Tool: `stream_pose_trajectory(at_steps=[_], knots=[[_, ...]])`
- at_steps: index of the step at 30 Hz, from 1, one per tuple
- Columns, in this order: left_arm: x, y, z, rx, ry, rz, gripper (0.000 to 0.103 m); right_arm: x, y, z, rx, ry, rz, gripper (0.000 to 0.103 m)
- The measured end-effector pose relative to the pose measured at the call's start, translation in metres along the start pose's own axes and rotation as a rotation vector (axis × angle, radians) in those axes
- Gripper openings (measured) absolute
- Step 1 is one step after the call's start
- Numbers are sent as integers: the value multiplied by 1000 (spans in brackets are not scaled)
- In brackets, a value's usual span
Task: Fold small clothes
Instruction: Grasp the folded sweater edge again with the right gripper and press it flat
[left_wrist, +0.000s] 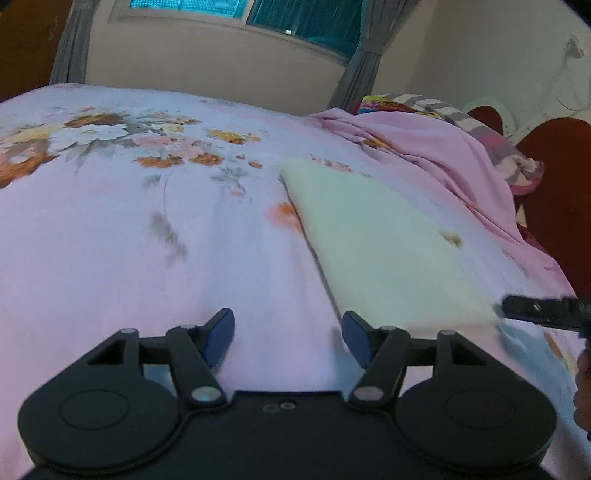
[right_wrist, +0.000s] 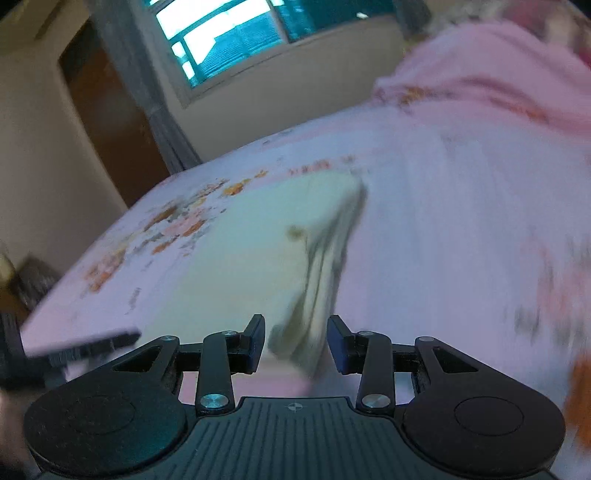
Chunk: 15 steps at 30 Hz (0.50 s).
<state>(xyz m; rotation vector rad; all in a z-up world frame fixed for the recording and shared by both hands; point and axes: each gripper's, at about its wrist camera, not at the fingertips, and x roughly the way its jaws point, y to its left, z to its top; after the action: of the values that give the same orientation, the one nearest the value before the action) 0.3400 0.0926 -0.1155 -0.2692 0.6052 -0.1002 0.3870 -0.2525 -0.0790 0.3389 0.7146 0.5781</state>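
Pale-green folded cloth (left_wrist: 384, 243) lies on the bedsheet (left_wrist: 147, 240), soft and floppy; its stacked edge sits between my right gripper (right_wrist: 295, 341) pads, untouched. My left gripper (left_wrist: 288, 338) gapes empty beside it.

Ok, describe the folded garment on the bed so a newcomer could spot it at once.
Start at the bed under the window, covered by a pink floral sheet. The folded garment lies flat on it, beside a rumpled pink blanket. It is the only plain pale, cream-coloured rectangle there.
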Motion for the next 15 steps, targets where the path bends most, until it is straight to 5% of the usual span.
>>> stream_pose_trajectory(at_steps=[12, 14, 15], knots=[[15, -27, -11, 40, 21, 22, 65, 21, -10, -3, 338, -9, 131, 38], [14, -26, -13, 36, 16, 17, 65, 25, -12, -3, 347, -15, 92, 8], [13, -25, -13, 33, 15, 15, 65, 28, -12, -2, 352, -2, 88, 6]])
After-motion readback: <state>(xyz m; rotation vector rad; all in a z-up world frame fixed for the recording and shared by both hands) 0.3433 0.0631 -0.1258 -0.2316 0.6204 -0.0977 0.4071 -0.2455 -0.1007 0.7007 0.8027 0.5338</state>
